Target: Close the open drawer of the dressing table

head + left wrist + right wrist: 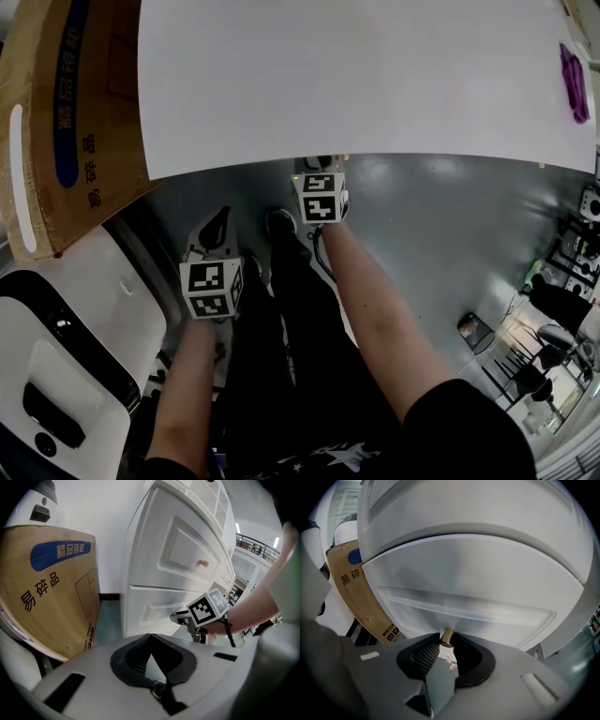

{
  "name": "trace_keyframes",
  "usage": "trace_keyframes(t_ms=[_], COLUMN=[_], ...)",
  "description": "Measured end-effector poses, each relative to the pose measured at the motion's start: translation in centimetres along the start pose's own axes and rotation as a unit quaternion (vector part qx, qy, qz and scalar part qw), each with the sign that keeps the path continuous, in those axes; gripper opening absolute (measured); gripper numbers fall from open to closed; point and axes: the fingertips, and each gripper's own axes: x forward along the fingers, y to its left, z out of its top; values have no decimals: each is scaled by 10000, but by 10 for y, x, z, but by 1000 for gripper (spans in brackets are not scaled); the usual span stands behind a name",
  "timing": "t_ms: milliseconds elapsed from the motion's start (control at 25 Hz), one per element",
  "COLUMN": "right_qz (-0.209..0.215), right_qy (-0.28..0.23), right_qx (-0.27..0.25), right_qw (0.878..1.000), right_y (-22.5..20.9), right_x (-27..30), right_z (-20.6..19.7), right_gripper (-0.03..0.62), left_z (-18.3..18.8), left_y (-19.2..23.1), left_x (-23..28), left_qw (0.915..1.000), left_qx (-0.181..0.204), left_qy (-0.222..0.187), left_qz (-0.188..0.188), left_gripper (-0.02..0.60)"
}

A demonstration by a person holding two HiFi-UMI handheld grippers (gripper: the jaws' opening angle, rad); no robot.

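The white dressing table (356, 75) fills the top of the head view. In the left gripper view its lower drawer (150, 606) looks about flush with the front, below an upper drawer with a small knob (202, 564). My right gripper (317, 165) reaches under the tabletop edge to that lower drawer (478, 597). In the right gripper view the brass knob (447, 637) sits between the tips of my right gripper (446, 645), whose jaws stand slightly apart around it. My left gripper (217, 225) hangs lower left, away from the table, its tips (150, 637) together on nothing.
A large cardboard box (66, 122) leans against the dressing table's left side. A white appliance (66, 356) stands at the lower left. A purple item (574, 82) lies on the tabletop's far right. Dark chairs and gear (553, 309) stand on the grey floor at the right.
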Motion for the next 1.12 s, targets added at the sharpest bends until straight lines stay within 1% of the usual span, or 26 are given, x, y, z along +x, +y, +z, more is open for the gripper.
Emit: trace_keyframes(t_ms=[160,280,400,560,640,760,920,1040,1120], right_qz=[-28,-39,-39,-93,-147,-243,-449,-513,-533], right_qy=[-27,-18,-32,-126,-155,-211,-448,-675,-792], right_qx=[28,304,605,652,664,833,912,986,994], right_qw=[10000,9995,9982,9977,9976,9960,9938,9915,9905], right_y=[0,-1,0,8,12,18,20,23,27], right_x=[0,0,-4,-21,-37,-69,-112,-155,-186], right_z=[0,-1,-1,2,1,4,14,27,36], right_gripper=[91,92,109,126,126,126,124,123,95], left_z=[4,8,9,9,10,16,33,43,48], left_y=[1,0,-1,-2,-4,-10,-19,-30,-36], left_x=[1,-1,-4,-18,-30,-51,-81,-111,-132], left_qw=[10000,9999,9999,9997,9995,9989,9966,9951,9944], left_qx=[-23,-34,-41,69,138,263,551,641,647], left_qy=[-44,-91,-141,-220,-255,-329,-525,-639,-710], left_qz=[20,29,14,-75,-116,-189,-316,-386,-437], left_gripper=[9,9,9,9,9,9,9,9,9])
